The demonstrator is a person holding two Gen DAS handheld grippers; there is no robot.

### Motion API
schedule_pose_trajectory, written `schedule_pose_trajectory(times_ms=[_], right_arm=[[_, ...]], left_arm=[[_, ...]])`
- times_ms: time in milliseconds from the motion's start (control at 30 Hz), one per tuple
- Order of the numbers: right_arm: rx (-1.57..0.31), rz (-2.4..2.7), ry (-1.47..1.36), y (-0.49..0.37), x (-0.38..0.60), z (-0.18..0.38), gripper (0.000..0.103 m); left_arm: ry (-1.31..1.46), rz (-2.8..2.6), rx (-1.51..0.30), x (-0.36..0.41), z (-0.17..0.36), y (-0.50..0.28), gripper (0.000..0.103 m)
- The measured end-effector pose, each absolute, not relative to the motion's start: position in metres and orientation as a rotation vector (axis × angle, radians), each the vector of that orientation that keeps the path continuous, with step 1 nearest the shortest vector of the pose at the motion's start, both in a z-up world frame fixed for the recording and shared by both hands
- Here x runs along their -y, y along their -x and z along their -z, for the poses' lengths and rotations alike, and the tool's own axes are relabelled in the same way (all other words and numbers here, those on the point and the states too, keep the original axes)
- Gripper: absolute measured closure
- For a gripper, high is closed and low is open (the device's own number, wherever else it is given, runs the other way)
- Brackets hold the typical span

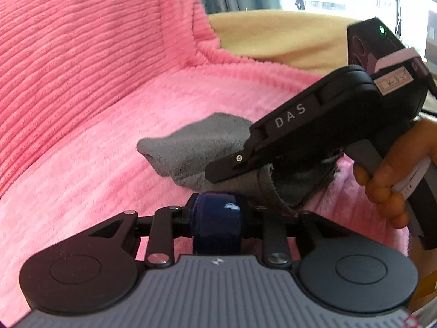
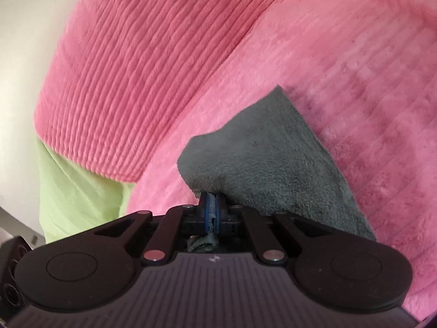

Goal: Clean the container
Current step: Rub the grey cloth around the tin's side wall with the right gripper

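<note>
Two grippers, a blue container and a grey cloth on a pink blanket.

The left gripper, low in the middle of the left wrist view, is closed tight on a shiny dark blue container squeezed between its fingers. The right gripper, low in the middle of its own view, is pinched almost fully closed on a fold of the grey cloth. In the left view the right gripper comes in from the right side, held by a hand, and the cloth lies just behind the container. Under everything is a fuzzy pink ribbed blanket. A light green sheet shows at the lower left of the right view.
</note>
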State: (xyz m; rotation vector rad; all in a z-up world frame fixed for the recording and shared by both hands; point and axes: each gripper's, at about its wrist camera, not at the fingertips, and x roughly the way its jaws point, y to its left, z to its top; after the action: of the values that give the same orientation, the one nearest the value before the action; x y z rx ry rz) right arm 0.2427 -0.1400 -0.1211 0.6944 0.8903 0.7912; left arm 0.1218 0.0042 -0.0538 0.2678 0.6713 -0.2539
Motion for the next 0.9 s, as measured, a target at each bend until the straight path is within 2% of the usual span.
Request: schedule_pose_trajectory(times_ms=[333,500,667,767,900], right_arm=[[-0.612,-0.793,-0.759,-0.222,0.178,0.064,0.098],[-0.723,-0.889,-0.680,-0.219,0.157,0.064,0.098],[-0.845,-0.952,-0.570,-0.212,0.131,0.072,0.099],[-0.861,-0.962,-0.574,-0.213,0.127,0.074,0.099],[-0.874,-0.973,-0.590,-0.213,0.124,0.077,0.099]], left_arm=[[-0.191,0.268,-0.455,0.018,0.047,-0.117,0.073],[-0.212,0.233,-0.566,0.029,0.074,-0.120,0.073],[-0.249,0.226,-0.617,0.046,0.079,-0.103,0.072],[-0.270,0.219,-0.663,0.049,0.079,-0.090,0.064],[-0.275,0.213,-0.703,0.049,0.070,-0.075,0.059]])
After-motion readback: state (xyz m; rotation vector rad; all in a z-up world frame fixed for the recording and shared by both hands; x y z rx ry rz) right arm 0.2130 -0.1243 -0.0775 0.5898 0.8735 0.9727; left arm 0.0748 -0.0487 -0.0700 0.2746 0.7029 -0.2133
